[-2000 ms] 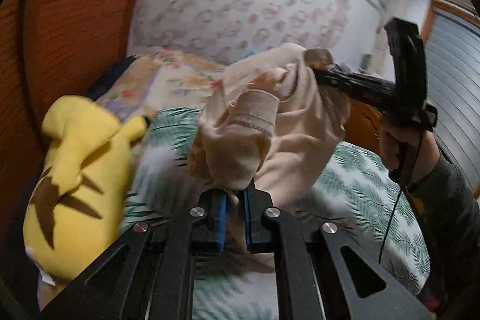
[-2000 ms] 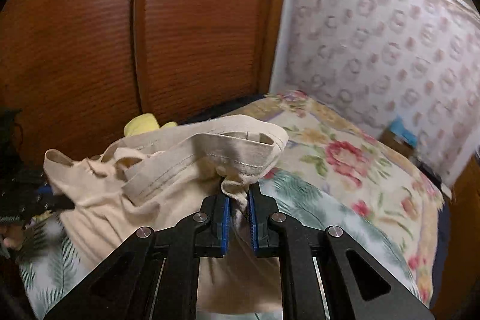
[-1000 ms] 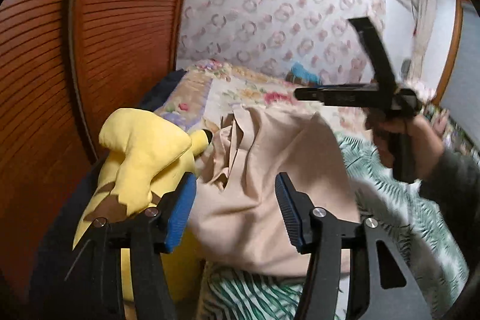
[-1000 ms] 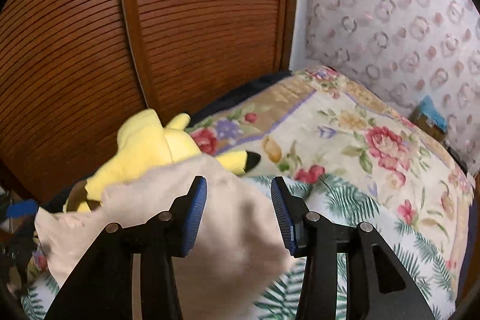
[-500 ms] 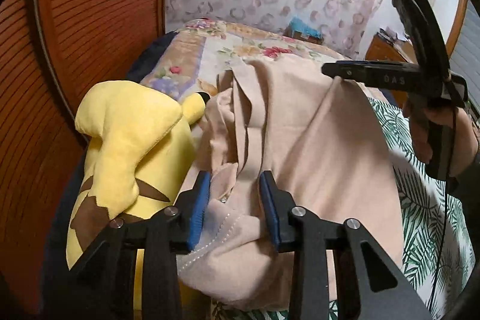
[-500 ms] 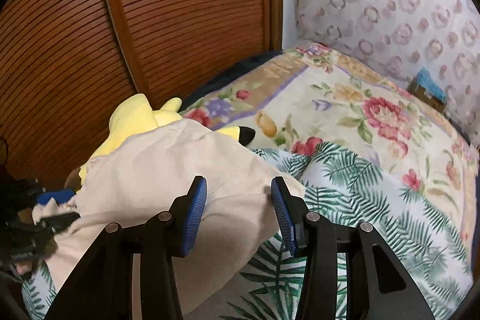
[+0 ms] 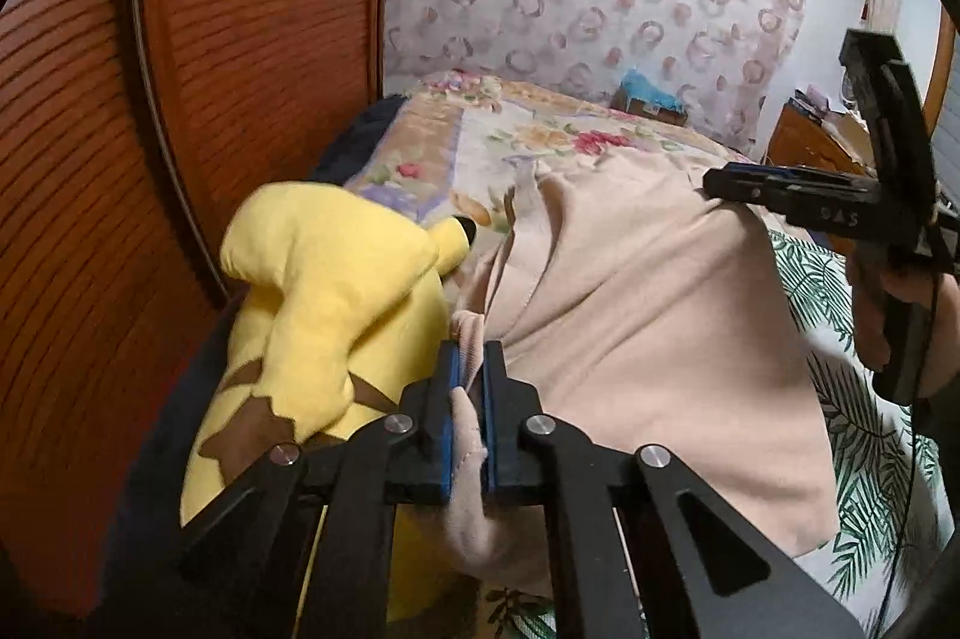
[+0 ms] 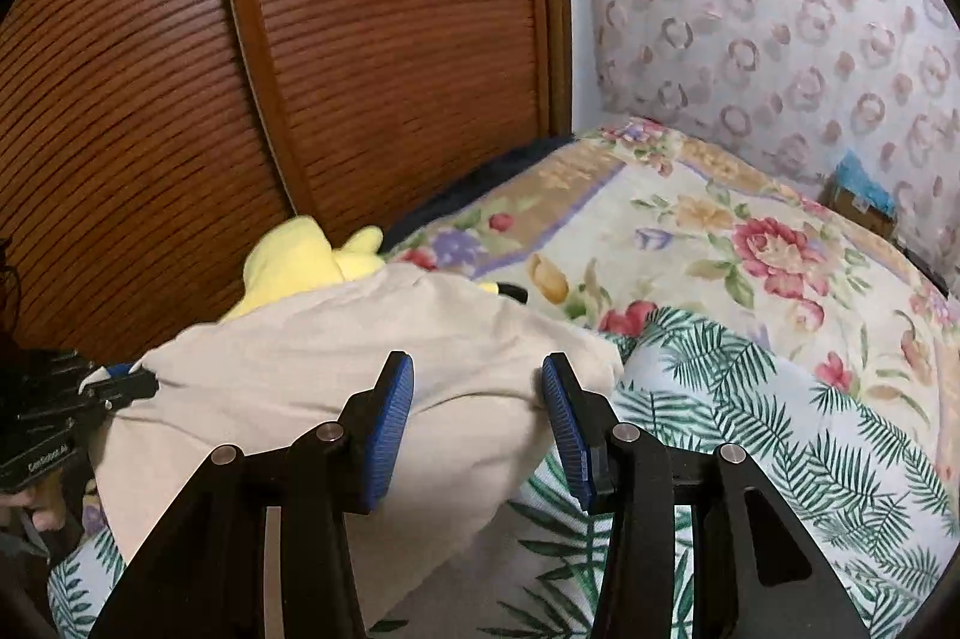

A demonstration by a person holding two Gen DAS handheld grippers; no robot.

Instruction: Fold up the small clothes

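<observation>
A beige garment [image 7: 648,339] lies spread over the bed, partly draped against a yellow plush toy [image 7: 324,279]. My left gripper [image 7: 470,357] is closing on a bunched edge of the garment at its near left corner, and its blue pads press the cloth between them. The right gripper [image 8: 477,375] hovers open just above the garment [image 8: 336,375] near its far right corner, with nothing pinched. In the left wrist view the right gripper [image 7: 714,180] shows at the right, held by a hand. In the right wrist view the left gripper [image 8: 120,381] shows at the left edge.
A slatted wooden door [image 7: 240,39] runs along the left, close behind the plush toy [image 8: 300,255]. The bed has a floral quilt [image 8: 720,231] at its far end and a palm-leaf sheet [image 8: 750,429] nearer. A small box with a blue top [image 7: 651,96] sits by the patterned wall.
Both grippers let go of the lifted garment and it dropped onto the bed. My left gripper then moved in low and closed on its near edge. The right stays open.
</observation>
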